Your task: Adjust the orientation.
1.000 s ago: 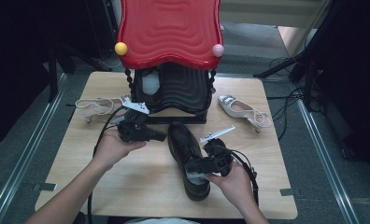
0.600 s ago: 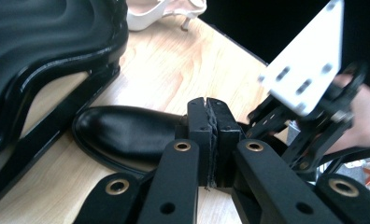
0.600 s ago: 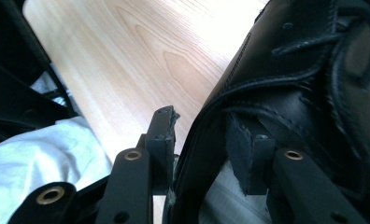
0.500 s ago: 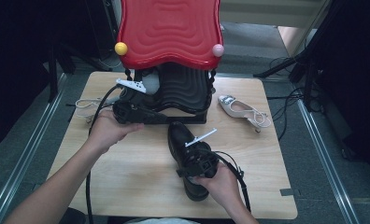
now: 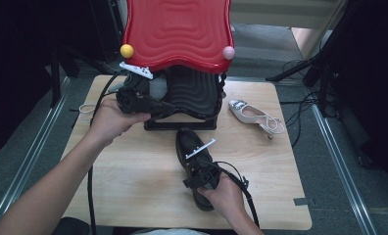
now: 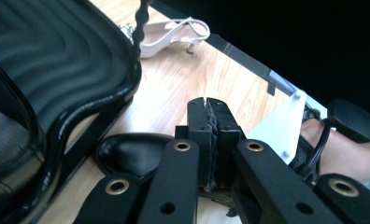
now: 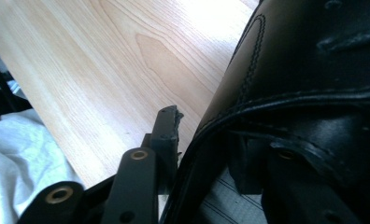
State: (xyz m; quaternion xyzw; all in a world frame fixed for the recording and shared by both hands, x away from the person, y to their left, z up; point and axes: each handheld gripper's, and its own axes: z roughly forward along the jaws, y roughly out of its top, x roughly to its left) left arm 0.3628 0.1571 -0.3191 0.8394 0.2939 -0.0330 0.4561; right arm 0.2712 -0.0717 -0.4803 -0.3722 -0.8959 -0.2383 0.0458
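Note:
A black leather shoe (image 5: 188,145) lies on the wooden table (image 5: 133,181), toe toward a shoe rack. My right gripper (image 5: 196,169) is shut on the shoe's side wall (image 7: 286,70), one jaw outside over the wood and the other inside the shoe. My left gripper (image 5: 168,107) is shut on nothing, its pads (image 6: 198,122) pressed flat together. It hovers beside the rack's black lower shelf (image 5: 194,93), pointing right. In the left gripper view the shoe's toe (image 6: 127,150) lies just beyond those jaws.
The rack has a red wavy top shelf (image 5: 177,29) and stands at the table's far middle. A white heeled sandal (image 5: 255,115) lies to its right. Another pale sandal (image 5: 85,108) peeks out behind my left hand. Cables trail off the right edge.
My left gripper has risen and moved away from the black shoe to the rack's lower shelf. My right gripper has shifted left onto the shoe and holds its side.

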